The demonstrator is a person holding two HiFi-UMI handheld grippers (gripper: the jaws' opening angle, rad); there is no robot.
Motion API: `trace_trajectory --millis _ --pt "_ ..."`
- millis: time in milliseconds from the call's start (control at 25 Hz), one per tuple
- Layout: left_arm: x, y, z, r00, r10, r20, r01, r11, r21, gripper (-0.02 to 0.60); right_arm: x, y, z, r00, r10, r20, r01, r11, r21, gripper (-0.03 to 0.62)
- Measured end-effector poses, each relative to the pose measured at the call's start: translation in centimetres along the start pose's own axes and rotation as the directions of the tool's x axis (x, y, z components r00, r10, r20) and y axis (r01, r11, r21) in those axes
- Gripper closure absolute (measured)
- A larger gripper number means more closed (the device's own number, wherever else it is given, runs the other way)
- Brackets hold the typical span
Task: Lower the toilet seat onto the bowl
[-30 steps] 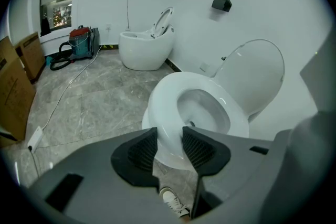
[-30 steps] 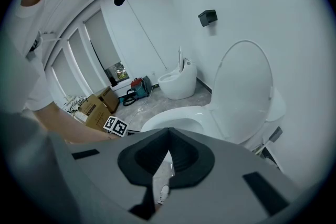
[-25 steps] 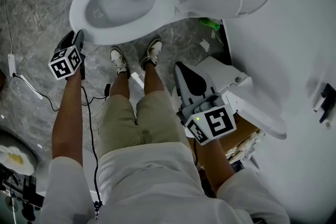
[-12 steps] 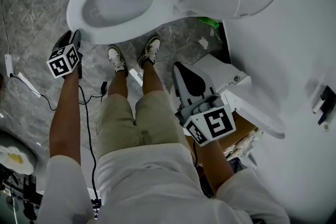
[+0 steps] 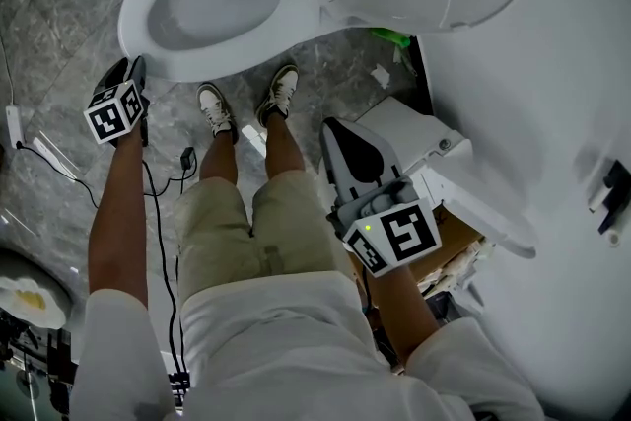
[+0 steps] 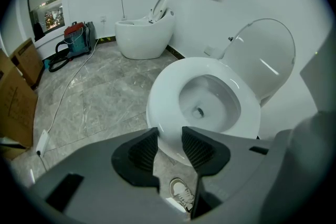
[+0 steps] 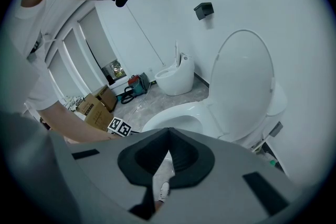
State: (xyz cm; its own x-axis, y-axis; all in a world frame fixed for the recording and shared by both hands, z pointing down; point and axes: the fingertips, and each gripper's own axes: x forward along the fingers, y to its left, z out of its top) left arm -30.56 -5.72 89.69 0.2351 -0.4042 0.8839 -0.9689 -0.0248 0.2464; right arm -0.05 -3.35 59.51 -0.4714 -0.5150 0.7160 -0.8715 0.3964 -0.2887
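Note:
The white toilet (image 5: 212,0) stands in front of my feet. Its seat ring (image 6: 202,68) lies flat around the bowl, and the lid (image 6: 262,55) leans upright against the wall (image 7: 244,86). My left gripper (image 5: 128,69) hangs beside the bowl's front left rim without touching it. Its jaws (image 6: 169,136) are open by a narrow gap with nothing between them. My right gripper (image 5: 347,135) is held low at my right side, away from the toilet. Its dark pads meet at the tips (image 7: 168,131) and hold nothing.
A second toilet (image 6: 144,34) stands by the far wall, next to a red and teal machine (image 6: 76,39). Cardboard boxes (image 6: 16,102) are at the left. A cable (image 5: 59,163) runs over the marble floor. A white boxed fixture (image 5: 444,182) sits close at my right.
My left gripper has sunk a little and drifted slightly left beside the bowl. The right gripper and the toilet have stayed as they were.

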Motion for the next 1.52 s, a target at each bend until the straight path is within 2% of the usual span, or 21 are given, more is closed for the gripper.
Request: trace_trajectory --millis 240,480,760,880,1120,1280,1320,1520 --pt "0.8 0.2 -0.4 1.000 0.017 -0.026 -0.017 1.000 0.007 0.434 -0.5 -0.7 -0.6 1.000 -0.009 -0.005 0.009 1.000 0.010 0.597" --pt "1.0 0.2 -0.4 1.000 0.014 -0.018 -0.014 1.000 0.001 0.434 -0.4 -0.9 -1.4 1.000 -0.002 -0.014 0.002 1.000 0.023 0.597" --pt "1.2 0.3 -0.7 0.998 -0.023 -0.066 0.023 1.000 0.010 0.431 -0.9 -1.0 -1.2 1.000 0.006 -0.005 -0.005 1.000 0.017 0.597" --pt "1.1 0.4 -0.6 0.995 -0.046 -0.084 0.045 0.999 -0.011 0.427 -1.2 -1.3 -0.5 1.000 0.007 0.012 -0.007 1.000 0.007 0.597" --pt "-1.6 0.2 0.4 1.000 -0.009 -0.010 0.008 0.999 -0.032 0.417 -2.7 -1.0 0.4 0.999 0.023 0.039 -0.022 1.000 -0.012 0.597" --pt "-4.8 -0.7 1.2 1.000 0.026 0.016 -0.025 1.000 -0.009 0.439 -4.6 -0.8 3.1 0.995 0.031 0.094 -0.027 0.999 -0.042 0.597" --pt "-5.6 -1.2 1.6 0.999 0.032 0.019 -0.032 0.999 0.003 0.462 -5.2 -0.8 3.9 0.993 0.034 0.113 -0.028 0.998 -0.052 0.597" --pt "-10.2 -6.3 1.3 1.000 0.018 0.022 -0.018 1.000 0.016 0.531 -10.2 -1.5 6.6 0.987 0.042 0.153 -0.029 0.996 -0.089 0.597"
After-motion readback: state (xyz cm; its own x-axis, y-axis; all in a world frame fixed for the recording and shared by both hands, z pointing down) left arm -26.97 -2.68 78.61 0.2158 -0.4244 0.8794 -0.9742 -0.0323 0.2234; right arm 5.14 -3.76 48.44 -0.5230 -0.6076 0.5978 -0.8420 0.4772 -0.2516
